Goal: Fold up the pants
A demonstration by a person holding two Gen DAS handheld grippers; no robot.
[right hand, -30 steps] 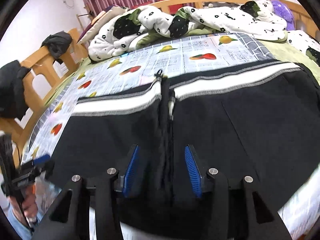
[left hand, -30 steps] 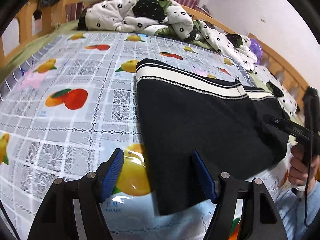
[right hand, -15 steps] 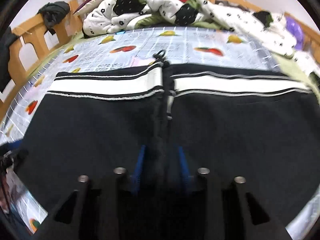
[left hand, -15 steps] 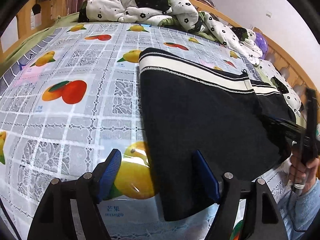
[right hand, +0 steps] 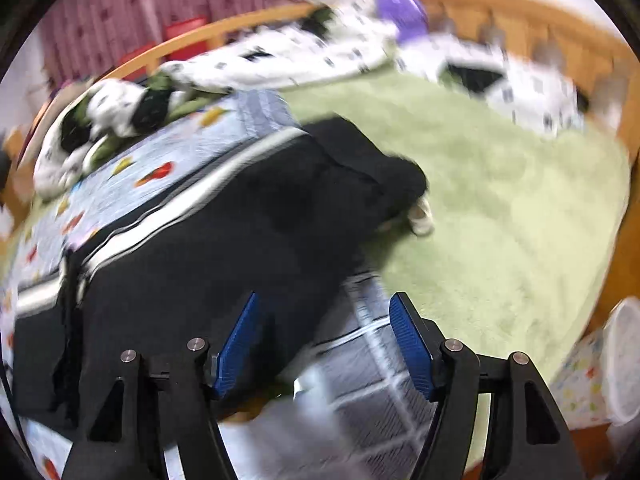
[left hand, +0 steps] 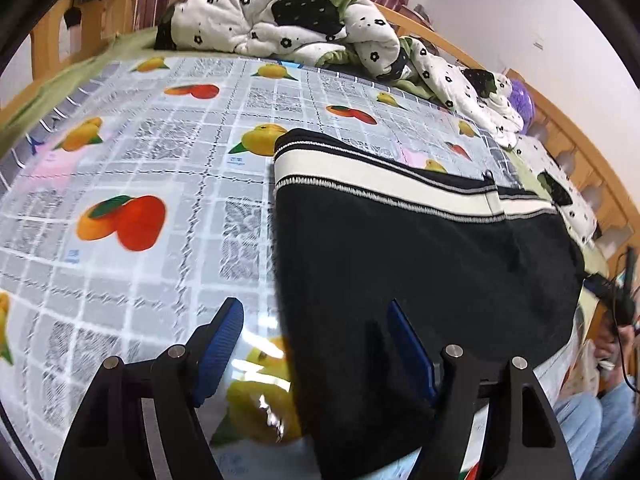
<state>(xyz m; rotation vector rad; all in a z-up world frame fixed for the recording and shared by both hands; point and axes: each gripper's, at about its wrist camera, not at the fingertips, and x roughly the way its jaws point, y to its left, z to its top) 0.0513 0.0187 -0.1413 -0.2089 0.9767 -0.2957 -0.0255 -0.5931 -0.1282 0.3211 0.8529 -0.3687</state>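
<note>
In the left wrist view, the left gripper (left hand: 314, 344) hangs low over the bed with its 2 blue-padded fingers (left hand: 218, 350) spread wide and nothing between them; one pad sits over the fruit-print plastic sheet (left hand: 132, 184), the other over the black pants (left hand: 420, 272). The pants lie flat on that sheet, their left edge running between the 2 pads, and their white-striped waistband (left hand: 380, 184) is on the side away from the gripper. Beyond the waistband a black-and-white floral quilt (left hand: 288, 24) is heaped against the wooden bed rail (left hand: 560, 120). At the pants' far right side the right gripper (left hand: 618, 300) shows as a small dark shape in a hand. The right wrist view is blurred by motion. Here the right gripper (right hand: 324, 344) is released, its 2 pads apart and bare, straddling the near right edge of the pants (right hand: 224, 248), which lap from the fruit-print sheet (right hand: 132, 168) onto a green blanket (right hand: 500, 184). To the right of the pants, past the blanket's edge, stands a white container (right hand: 622, 364); I cannot tell what it holds.
</note>
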